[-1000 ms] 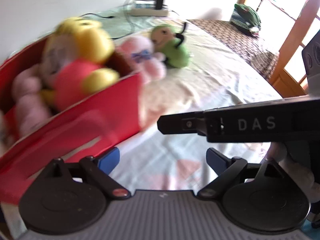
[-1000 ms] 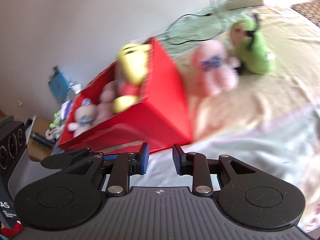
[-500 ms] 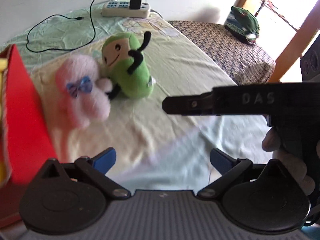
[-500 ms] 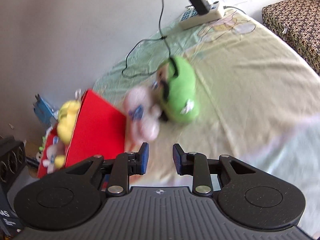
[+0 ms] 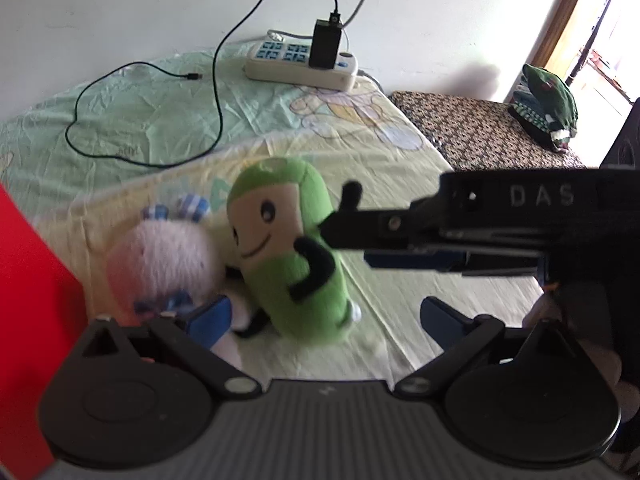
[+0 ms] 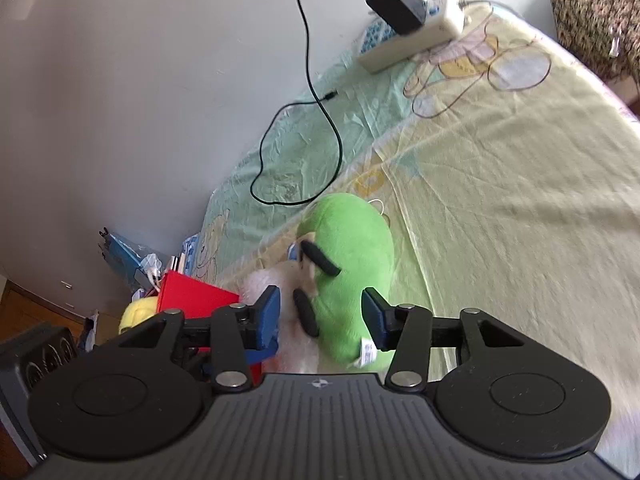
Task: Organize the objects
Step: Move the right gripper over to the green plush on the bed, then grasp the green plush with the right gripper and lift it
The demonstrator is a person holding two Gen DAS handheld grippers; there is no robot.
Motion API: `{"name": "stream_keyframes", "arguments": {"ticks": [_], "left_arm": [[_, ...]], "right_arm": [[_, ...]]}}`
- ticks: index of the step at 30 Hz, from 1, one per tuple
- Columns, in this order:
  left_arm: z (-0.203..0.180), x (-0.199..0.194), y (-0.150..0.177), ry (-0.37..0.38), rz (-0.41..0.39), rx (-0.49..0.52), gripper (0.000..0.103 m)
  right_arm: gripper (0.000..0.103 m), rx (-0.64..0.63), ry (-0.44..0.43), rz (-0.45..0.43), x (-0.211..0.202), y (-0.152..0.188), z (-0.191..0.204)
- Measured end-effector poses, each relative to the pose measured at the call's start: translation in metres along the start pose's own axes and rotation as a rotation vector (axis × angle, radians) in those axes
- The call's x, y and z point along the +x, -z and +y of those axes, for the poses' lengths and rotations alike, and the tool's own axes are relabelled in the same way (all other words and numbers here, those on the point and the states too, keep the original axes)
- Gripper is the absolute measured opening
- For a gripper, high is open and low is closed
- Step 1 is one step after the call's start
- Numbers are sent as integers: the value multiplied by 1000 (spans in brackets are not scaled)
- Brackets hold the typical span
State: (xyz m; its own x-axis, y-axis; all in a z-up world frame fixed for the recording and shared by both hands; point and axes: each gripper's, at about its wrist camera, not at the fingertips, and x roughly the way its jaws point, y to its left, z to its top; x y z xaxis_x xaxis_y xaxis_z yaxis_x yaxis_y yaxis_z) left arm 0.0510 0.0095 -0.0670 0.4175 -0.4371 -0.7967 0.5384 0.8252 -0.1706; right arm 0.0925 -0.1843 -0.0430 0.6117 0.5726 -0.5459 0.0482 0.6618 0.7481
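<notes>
A green plush toy (image 5: 288,256) with a smiling face lies on the bed sheet (image 5: 400,280), leaning against a pink plush toy (image 5: 160,256). My left gripper (image 5: 324,318) is open, low over the sheet, its fingers either side of the green toy's lower end. My right gripper (image 6: 320,316) is open and hangs just above the green plush toy (image 6: 352,264), fingers straddling it without pressing. Seen from the left wrist view, the right gripper (image 5: 360,228) reaches in from the right at the toy's raised arm. A red box (image 6: 192,296) holds a yellow plush (image 6: 136,314).
The red box (image 5: 24,280) stands at the left. A white power strip (image 5: 300,64) with a black charger and a looping black cable (image 5: 120,120) lie at the head of the bed by the wall. A patterned seat (image 5: 480,132) stands to the right.
Both grippers have moved from the red box towards the green and pink toys, which now fill the views. The right gripper's jaws have widened.
</notes>
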Motion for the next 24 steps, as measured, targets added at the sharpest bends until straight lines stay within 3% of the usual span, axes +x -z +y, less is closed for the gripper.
{"name": "stream_keyframes", "arguments": {"ticks": [7, 18, 24], "left_arm": [[10, 27, -20, 12, 10, -37, 89], [17, 57, -35, -68, 7, -36, 90], [14, 57, -36, -74, 4, -38, 89]], "right_arm": [[50, 32, 3, 38, 20, -17, -15], [62, 132, -85, 94, 49, -29, -37], [58, 157, -127, 105, 46, -30, -44]]}}
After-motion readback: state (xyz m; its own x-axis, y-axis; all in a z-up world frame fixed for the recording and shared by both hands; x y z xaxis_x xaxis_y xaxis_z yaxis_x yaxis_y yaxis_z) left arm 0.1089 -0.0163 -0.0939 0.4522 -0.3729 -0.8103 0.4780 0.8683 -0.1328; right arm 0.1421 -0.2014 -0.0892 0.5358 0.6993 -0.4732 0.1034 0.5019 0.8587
